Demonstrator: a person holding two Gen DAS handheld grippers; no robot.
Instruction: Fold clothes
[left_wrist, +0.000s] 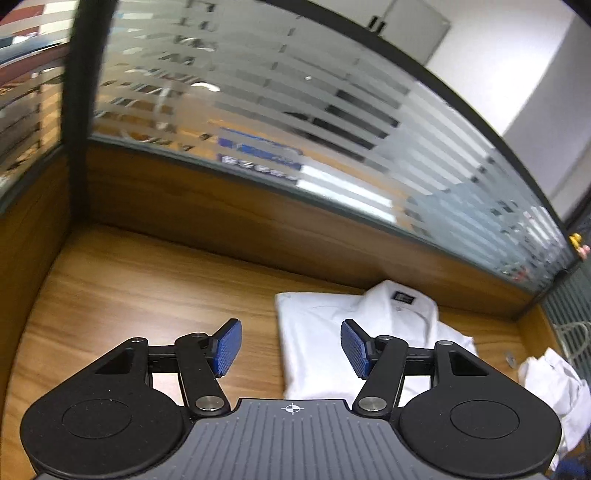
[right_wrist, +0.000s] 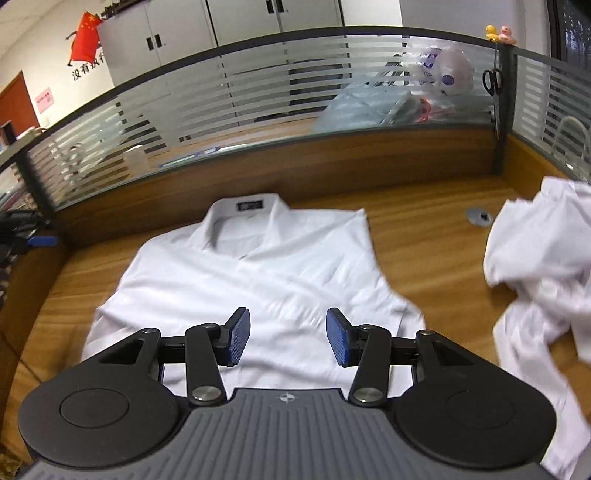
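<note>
Folded white shirt (right_wrist: 255, 280) flat, collar up; crumpled white garment (right_wrist: 543, 273) beside.

I see wooden desk (right_wrist: 424, 236) with frosted striped glass partition (right_wrist: 258, 92) along far edge. Grey cable grommet (right_wrist: 479, 216) in desk near far right corner. Scissors (right_wrist: 492, 82) hang on partition post at that corner; yellow and pink toy ducks (right_wrist: 499, 34) sit on top of it. Plastic bags (right_wrist: 399, 96) behind glass. Grey cabinets (right_wrist: 207, 26) and red flag (right_wrist: 85, 38) at back wall.

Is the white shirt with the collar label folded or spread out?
Folded. The white shirt lies flat on the desk, collar up, sides tucked into a compact rectangle, no sleeves showing.
</note>
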